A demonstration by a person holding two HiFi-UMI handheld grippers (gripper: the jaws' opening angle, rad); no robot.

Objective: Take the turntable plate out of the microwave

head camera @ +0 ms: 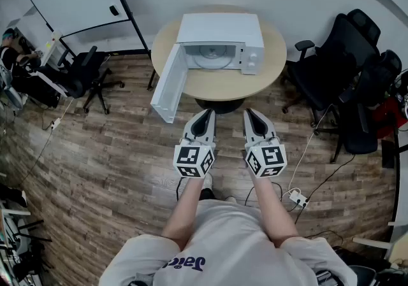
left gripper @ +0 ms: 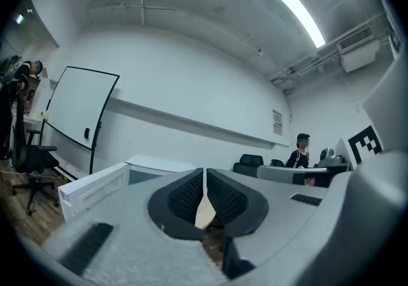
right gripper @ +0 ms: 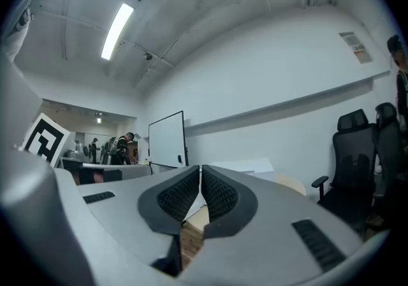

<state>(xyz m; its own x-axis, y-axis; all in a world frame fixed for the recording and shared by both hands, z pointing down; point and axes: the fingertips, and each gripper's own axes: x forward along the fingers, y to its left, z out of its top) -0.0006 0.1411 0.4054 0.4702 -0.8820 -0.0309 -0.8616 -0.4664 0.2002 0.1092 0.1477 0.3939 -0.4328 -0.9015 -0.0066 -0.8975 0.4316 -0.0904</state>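
Our left tool (head camera: pixel 204 114) and right tool (head camera: pixel 252 114), both closed and empty, hover well short of the turntable plate (head camera: pixel 213 57) inside the microwave (head camera: pixel 223 30) on the counter (head camera: pixel 220 85).

The roof of the microwave (head camera: pixel 220 30) hides the far part of the plate (head camera: pixel 210 56) inside. Its buttons (head camera: pixel 253 58) are too small to read. A person (head camera: pixel 9 46) at far left is cut off by the edge.

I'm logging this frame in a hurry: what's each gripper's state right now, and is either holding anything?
Left gripper: closed, holding nothing.
Right gripper: closed, holding nothing.
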